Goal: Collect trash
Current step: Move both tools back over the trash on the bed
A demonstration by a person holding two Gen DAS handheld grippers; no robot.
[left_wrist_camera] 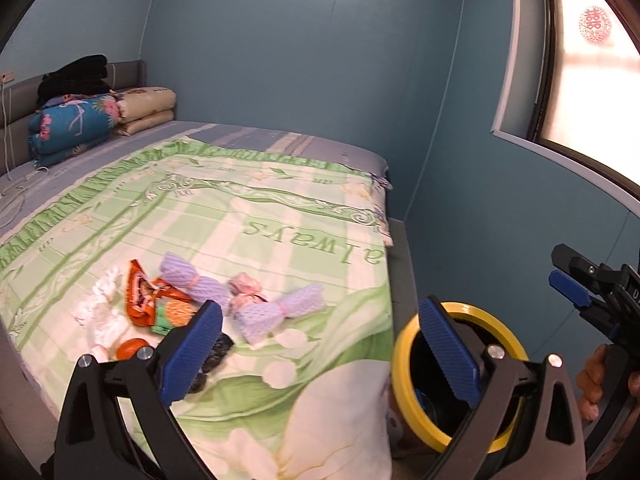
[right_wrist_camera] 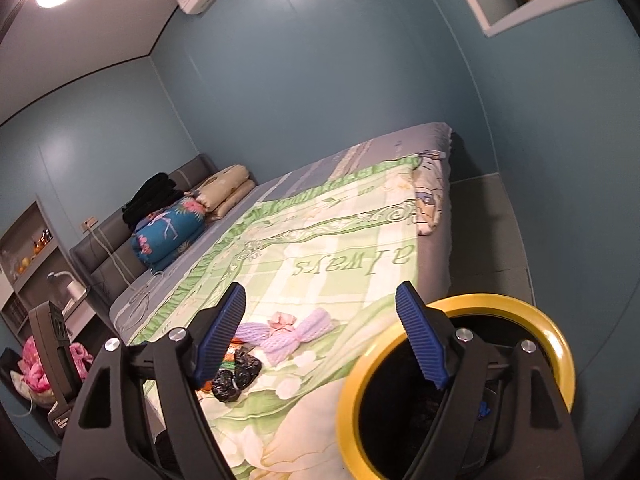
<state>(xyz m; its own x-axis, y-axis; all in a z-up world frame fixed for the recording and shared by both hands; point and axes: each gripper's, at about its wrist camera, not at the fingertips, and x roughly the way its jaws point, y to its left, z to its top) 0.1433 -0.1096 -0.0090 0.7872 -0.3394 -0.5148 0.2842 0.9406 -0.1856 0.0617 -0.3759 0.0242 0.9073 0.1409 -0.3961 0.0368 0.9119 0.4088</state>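
1. i held my left tongs [left_wrist_camera: 320, 352] spread as wide as they go, with nothing between the blue ribbed pads; they pointed down across the near corner of the bed with the green-and-cream printed quilt [left_wrist_camera: 256, 216].
2. my right tongs [right_wrist_camera: 320, 336] stood open too, empty, hanging over the same corner. from the left wrist view they showed at the far right edge, with my hand [left_wrist_camera: 592, 384] on the handle.
3. the trash lay in a loose heap on the quilt near that edge: an orange foil snack wrapper [left_wrist_camera: 138, 292], a green-and-orange packet [left_wrist_camera: 172, 314], two lilac foam-net fruit sleeves [left_wrist_camera: 276, 314], a pink crumpled scrap [left_wrist_camera: 244, 294], white crumpled tissue [left_wrist_camera: 100, 312], a small orange fruit or peel [left_wrist_camera: 132, 348], and a black crumpled plastic piece [right_wrist_camera: 236, 376] partly hidden behind a left finger.
4. the yellow-rimmed round bin with a dark liner [right_wrist_camera: 456, 384] stood on the floor just beside the bed corner, below my right tongs. something blue lay inside it; i could not tell what.
5. i judged i was between pieces: both tongs free, most of the heap not yet collected.
6. the next move called for lowering one pair of tongs onto the nearest piece, likely the black plastic or a foam sleeve, pinching only it and not the quilt beneath, then carrying it over the rim.
7. the light wrappers might slip or drag a neighbour along, so a firm pinch on a bunched part seemed wise.
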